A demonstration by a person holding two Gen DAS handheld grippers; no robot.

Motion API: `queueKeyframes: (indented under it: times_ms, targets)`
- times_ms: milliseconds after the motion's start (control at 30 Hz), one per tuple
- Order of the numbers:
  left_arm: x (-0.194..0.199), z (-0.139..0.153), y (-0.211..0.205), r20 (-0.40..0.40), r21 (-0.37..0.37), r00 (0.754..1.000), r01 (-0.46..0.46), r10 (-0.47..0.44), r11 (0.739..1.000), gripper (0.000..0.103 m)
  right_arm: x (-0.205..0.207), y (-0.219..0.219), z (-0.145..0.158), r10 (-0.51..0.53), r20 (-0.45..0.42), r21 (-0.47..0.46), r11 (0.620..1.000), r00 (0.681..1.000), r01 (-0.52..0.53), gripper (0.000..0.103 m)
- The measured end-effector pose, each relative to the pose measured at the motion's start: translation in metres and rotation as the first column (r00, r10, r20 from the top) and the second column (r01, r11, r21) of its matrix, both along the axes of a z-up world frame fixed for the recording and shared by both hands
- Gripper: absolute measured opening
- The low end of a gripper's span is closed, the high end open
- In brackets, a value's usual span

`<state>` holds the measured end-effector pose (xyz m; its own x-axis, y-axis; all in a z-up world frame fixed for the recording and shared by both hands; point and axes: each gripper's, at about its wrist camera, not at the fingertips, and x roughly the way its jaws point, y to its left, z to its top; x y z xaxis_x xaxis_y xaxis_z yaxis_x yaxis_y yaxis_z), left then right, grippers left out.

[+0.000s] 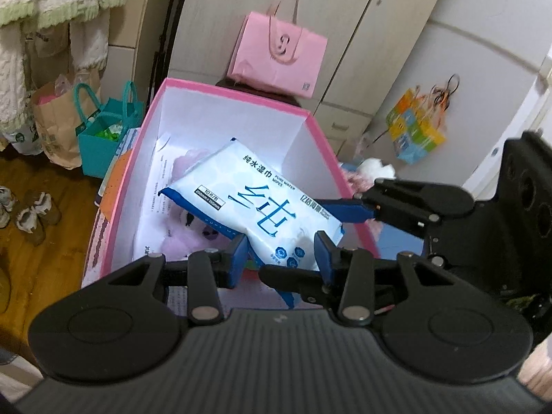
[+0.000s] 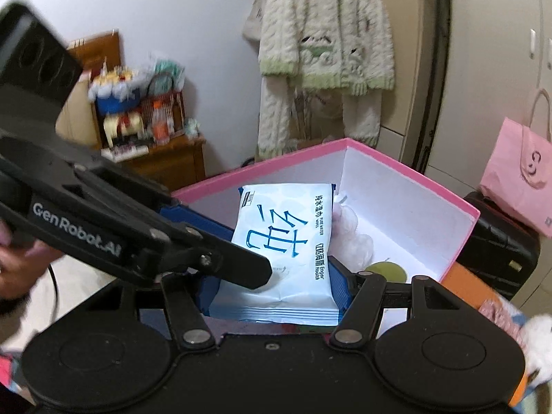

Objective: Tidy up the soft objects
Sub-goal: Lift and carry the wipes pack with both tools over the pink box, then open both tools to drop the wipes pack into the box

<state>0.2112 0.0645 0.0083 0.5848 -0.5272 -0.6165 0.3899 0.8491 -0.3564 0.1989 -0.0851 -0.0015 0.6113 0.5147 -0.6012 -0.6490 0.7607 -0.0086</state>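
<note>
wrist views, angled down, sharing box (image 1: pixel 220 110)

Flat soft wipes pack (image 1: pixel 257 203): pale blue-white, dark blue characters, dark blue end seams; open cardboard box (image 1: pixel 145 158): pink outside and rim, white inside; fluffy plush toy (image 1: pixel 188 238) in box: lilac-pink; paper gift bag (image 1: pixel 279 57): pink; woven tote bag (image 1: pixel 103 141): teal; knitted cardigan (image 2: pixel 327 41): cream, green trim; gripper fingers (image 1: pixel 238 258): blue on black frame.

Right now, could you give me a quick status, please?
Both grippers, left and right, shut on wipes pack. Pack over pink box. Plush toy beneath.
</note>
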Motion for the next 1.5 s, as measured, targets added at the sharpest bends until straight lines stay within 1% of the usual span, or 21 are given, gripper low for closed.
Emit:
queueKeyframes:
  times_ms: [133,233,267,333,400,533,633,833,967,1100,1233,1367,1433,1500]
  targets:
    - [0.005,-0.006,0.003,-0.026,-0.011,1.000,0.009,-0.009,1.000,0.040,0.008,-0.001,-0.004,0.008,-0.037,-0.005,1.000,0.999,-0.008,0.069]
    - [0.003,-0.010,0.004,-0.025,-0.003,1.000,0.016,-0.016,1.000,0.040,0.010,-0.001,-0.006,0.025,-0.059,-0.002,1.000,0.998,-0.025,0.069]
    - [0.001,-0.010,0.003,-0.012,0.014,1.000,0.020,-0.020,1.000,0.040,0.012,-0.001,-0.008,0.031,-0.069,-0.003,1.000,0.997,-0.031,0.070]
    - [-0.004,-0.010,-0.001,0.027,0.070,0.999,0.029,-0.031,0.997,0.040,0.014,0.000,-0.011,0.037,-0.096,-0.003,0.999,0.995,-0.037,0.071]
    - [-0.009,-0.009,-0.003,0.052,0.103,0.998,0.029,-0.035,0.994,0.041,0.014,0.000,-0.015,0.038,-0.110,-0.001,0.999,0.993,-0.038,0.071]
    - [-0.010,-0.003,-0.001,0.054,0.111,0.998,0.024,-0.030,0.994,0.047,0.007,0.000,-0.013,0.036,-0.095,0.004,0.999,0.995,-0.036,0.072]
    - [-0.017,0.005,0.000,0.080,0.122,0.996,0.024,-0.034,0.992,0.050,0.003,-0.003,-0.007,0.019,-0.088,0.013,1.000,0.996,-0.018,0.076]
    - [-0.038,0.022,-0.003,0.126,0.163,0.991,0.017,-0.038,0.986,0.056,-0.008,-0.009,0.005,-0.030,-0.075,-0.013,1.000,0.997,0.029,0.077]
    - [-0.056,0.035,-0.004,0.156,0.183,0.986,0.022,-0.051,0.983,0.059,-0.024,-0.013,0.018,-0.051,-0.049,-0.024,0.998,0.998,0.050,0.079]
    - [-0.075,0.047,-0.003,0.163,0.183,0.983,0.049,-0.080,0.982,0.062,-0.043,-0.018,0.029,-0.061,-0.028,-0.028,0.998,0.998,0.060,0.079]
    - [-0.091,0.056,-0.004,0.177,0.189,0.980,0.061,-0.095,0.980,0.062,-0.061,-0.020,0.037,-0.080,-0.007,-0.053,0.995,0.997,0.079,0.079]
    - [-0.107,0.067,-0.006,0.203,0.188,0.972,0.084,-0.122,0.979,0.064,-0.082,-0.028,0.045,-0.093,0.013,-0.069,0.993,0.996,0.094,0.079]
    - [-0.118,0.073,-0.008,0.229,0.189,0.962,0.108,-0.151,0.976,0.071,-0.092,-0.035,0.049,-0.096,0.025,-0.066,0.993,0.995,0.097,0.079]
    - [-0.127,0.078,-0.010,0.251,0.191,0.954,0.117,-0.164,0.975,0.071,-0.104,-0.043,0.053,-0.101,0.038,-0.052,0.993,0.994,0.102,0.079]
